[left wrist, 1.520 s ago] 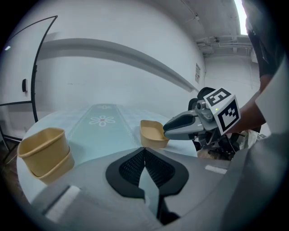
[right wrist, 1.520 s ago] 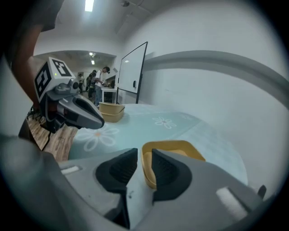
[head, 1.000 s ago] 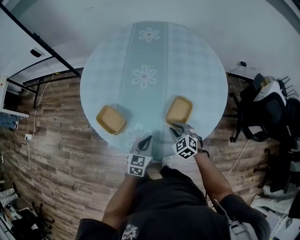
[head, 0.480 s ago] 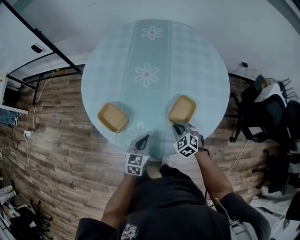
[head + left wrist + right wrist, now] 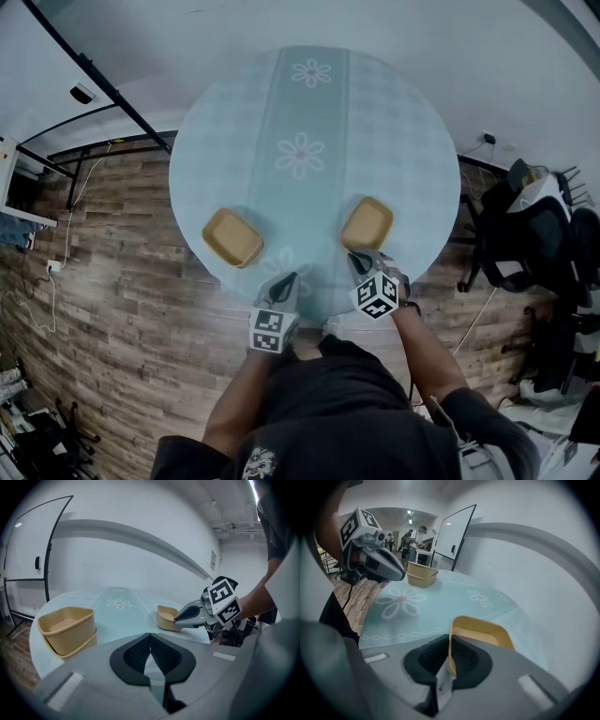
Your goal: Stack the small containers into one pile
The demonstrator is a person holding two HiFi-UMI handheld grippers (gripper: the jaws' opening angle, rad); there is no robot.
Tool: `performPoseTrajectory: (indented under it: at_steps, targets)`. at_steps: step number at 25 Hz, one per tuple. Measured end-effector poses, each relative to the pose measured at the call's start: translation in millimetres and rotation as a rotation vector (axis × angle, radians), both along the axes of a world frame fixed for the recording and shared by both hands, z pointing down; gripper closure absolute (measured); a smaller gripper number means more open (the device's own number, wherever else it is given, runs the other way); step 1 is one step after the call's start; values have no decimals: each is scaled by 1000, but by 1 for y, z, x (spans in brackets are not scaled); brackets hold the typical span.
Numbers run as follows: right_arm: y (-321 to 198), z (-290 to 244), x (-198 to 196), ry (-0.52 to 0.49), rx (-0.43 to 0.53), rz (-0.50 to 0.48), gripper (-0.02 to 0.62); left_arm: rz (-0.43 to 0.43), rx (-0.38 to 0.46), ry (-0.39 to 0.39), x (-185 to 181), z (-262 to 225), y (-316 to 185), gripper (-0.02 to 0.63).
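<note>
Pinches the near wall of the lone container (image 5: 367, 223) with the right gripper (image 5: 354, 258), jaws pressed together on the thin rim, one pad inside, one outside. Sits well to the right of the stack of two containers (image 5: 232, 238), across the flowered stripe (image 5: 300, 155) of the round table (image 5: 403, 122), about level with the stack and just as close to the near edge. Holds the left gripper (image 5: 289, 278) to the right of the stack too, a little nearer it than the lone piece, jaws closed tip to tip with nothing between. Calls, by the look of it, for a lift and a carry leftward onto the stack. Appears to need a turn on the way, since the long side seems to slant the opposite way from the stack's. Falls naturally to the right gripper, already on the piece.
</note>
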State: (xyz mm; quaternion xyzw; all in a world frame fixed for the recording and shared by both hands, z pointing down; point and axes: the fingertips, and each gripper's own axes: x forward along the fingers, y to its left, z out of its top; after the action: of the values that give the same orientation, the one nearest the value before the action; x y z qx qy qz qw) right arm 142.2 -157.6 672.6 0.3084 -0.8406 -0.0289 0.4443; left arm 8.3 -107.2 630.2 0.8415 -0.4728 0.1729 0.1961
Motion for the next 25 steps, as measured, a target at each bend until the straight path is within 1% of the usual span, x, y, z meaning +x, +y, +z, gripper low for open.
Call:
performPoseTrajectory:
  at_steps: [7, 12, 18, 25]
  targets:
    - [-6, -29, -22, -15, 48, -79, 575, -36, 16, 6, -14, -8, 1, 600]
    - [-12, -48, -54, -24, 91, -169, 577, -84, 30, 8, -34, -13, 0, 600]
    - [-11, -61, -99, -44, 100, -308, 577, -166, 32, 2, -65, -18, 9, 600]
    - [-8, -80, -159, -66, 128, -518, 577, -292, 16, -12, -107, -14, 31, 600]
